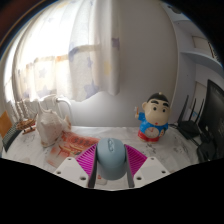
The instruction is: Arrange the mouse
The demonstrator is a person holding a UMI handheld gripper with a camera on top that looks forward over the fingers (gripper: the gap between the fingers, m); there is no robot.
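White curtains hang behind a pale tabletop (120,135), and one light-blue mouse (110,158) sits between the jaws of the gripper (110,165), whose pink pads appear to press its sides, so I judge it grasped and lifted. Placing it is left, it seems. Beyond stand one cartoon figurine (154,117) and one white teapot (50,122).

One mouse (110,157) sits at the lower centre of the frame, between the gripper's (110,170) two pink pads (88,158). One cartoon figurine (154,118) stands at right of centre. One white teapot (52,122) sits at the left. One curtain (95,40) hangs at upper centre.
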